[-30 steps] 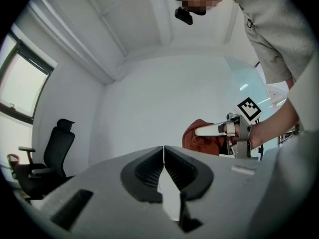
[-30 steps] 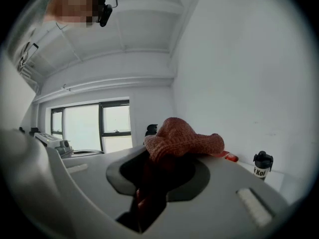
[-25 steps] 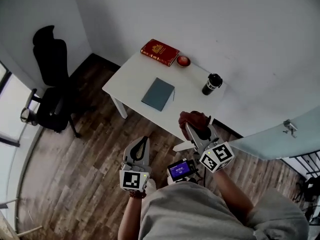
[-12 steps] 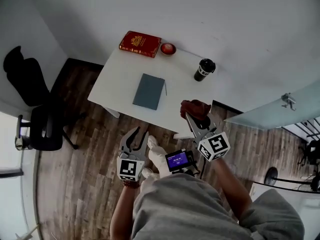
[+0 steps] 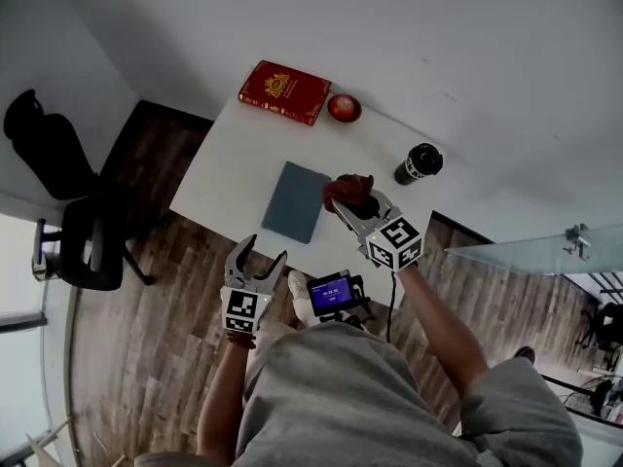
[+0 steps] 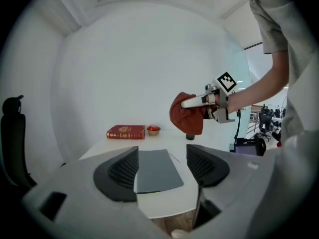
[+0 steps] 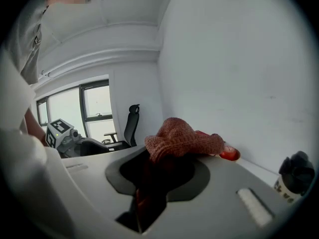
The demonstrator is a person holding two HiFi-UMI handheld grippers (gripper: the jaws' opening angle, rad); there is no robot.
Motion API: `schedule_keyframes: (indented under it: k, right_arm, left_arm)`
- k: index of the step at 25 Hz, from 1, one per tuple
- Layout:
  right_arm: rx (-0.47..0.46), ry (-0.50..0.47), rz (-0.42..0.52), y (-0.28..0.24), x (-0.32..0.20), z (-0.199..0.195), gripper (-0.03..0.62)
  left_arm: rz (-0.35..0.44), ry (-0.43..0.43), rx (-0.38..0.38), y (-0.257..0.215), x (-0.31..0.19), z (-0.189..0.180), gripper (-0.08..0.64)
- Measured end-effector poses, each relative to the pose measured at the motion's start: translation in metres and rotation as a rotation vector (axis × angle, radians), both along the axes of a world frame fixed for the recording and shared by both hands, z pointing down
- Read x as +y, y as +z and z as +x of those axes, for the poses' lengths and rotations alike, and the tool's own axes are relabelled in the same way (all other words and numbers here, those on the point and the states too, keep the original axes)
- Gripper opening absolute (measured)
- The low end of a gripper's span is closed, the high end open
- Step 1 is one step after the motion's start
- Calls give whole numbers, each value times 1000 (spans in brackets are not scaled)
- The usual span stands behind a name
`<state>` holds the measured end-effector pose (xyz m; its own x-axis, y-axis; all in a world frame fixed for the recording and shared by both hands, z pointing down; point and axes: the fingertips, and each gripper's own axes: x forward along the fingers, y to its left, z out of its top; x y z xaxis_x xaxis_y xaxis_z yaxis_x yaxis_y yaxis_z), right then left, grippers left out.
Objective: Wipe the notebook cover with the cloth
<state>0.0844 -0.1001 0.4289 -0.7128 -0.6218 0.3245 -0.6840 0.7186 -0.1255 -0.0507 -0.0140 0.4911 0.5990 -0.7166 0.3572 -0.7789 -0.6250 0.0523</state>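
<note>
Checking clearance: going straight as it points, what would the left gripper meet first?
Likely the grey notebook, sighted between the left gripper's empty jaws, which have just been opening; depth unclear.

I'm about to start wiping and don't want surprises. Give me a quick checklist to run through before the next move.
1. Grip: right gripper clamps cloth, ok.
2. Target: notebook flat on table, cover bare, ok.
3. Contact: cloth touches notebook, not ok; it hangs in the air.
4. Support: left gripper free to steady notebook, ok; jaws have just been opening, nothing held between them.
5. Clearance: cup stands apart from notebook, ok.
</note>
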Motion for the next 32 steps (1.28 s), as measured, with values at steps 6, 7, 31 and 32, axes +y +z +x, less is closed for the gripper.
schedule_keyframes:
  k: [6,7,31,32]
  right_arm:
    - [20,-82,-60,46,-66,-18,98]
    - [22,-98,-78,53,-73,-22,100]
    - [296,-244,-216,226,-169,-90,103]
    - [314,-251,-208,228,-168,-92,103]
  left_arm:
    - [-115,6,-46,60,-22,5,377]
    - [-132,7,-49,70,-22,6,389]
    - [-295,-66,-179,203,-48,21,593]
    - [-303,-68,-196,206,-48,21,596]
